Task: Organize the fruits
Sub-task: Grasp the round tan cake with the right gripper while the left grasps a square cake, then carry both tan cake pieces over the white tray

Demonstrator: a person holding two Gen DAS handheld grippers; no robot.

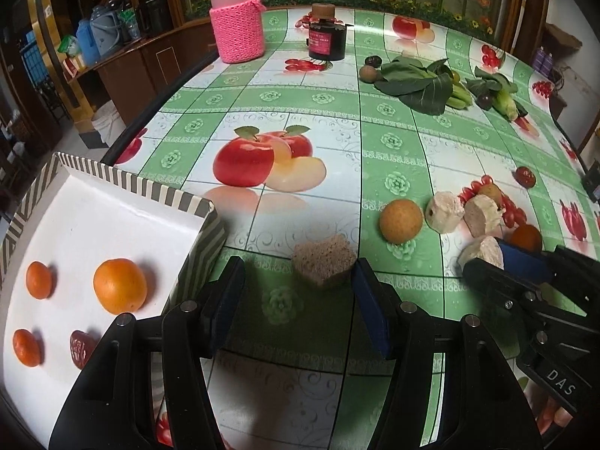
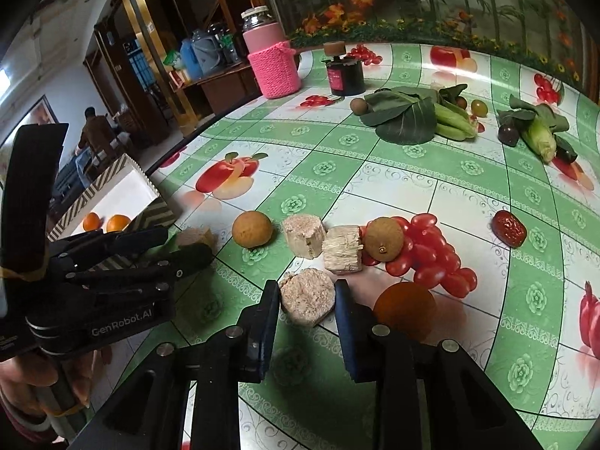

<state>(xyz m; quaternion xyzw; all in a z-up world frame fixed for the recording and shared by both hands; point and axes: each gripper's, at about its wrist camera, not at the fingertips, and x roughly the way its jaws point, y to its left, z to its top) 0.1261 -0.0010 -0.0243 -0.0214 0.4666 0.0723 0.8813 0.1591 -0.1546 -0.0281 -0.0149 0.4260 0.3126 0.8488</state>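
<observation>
- Right gripper [image 2: 307,302] clamps a pale round cake chunk [image 2: 307,300] down on the tablecloth [image 2: 412,187].
- Left gripper [image 1: 296,292] hangs unclenched, a brown spongy chunk [image 1: 324,264] between its fingers, untouched.
- Oranges [image 1: 120,290] sit inside the striped box [image 1: 210,232].

The red date [image 1: 79,348] in the striped box [image 1: 210,221] is partly covered by the left gripper's arm at seven o'clock. The right gripper [image 2: 307,302] hides the orange fruit's [image 2: 405,309] lower edge. The pink bottle [image 1: 234,11] is cut off at twelve o'clock (cap unseen).
</observation>
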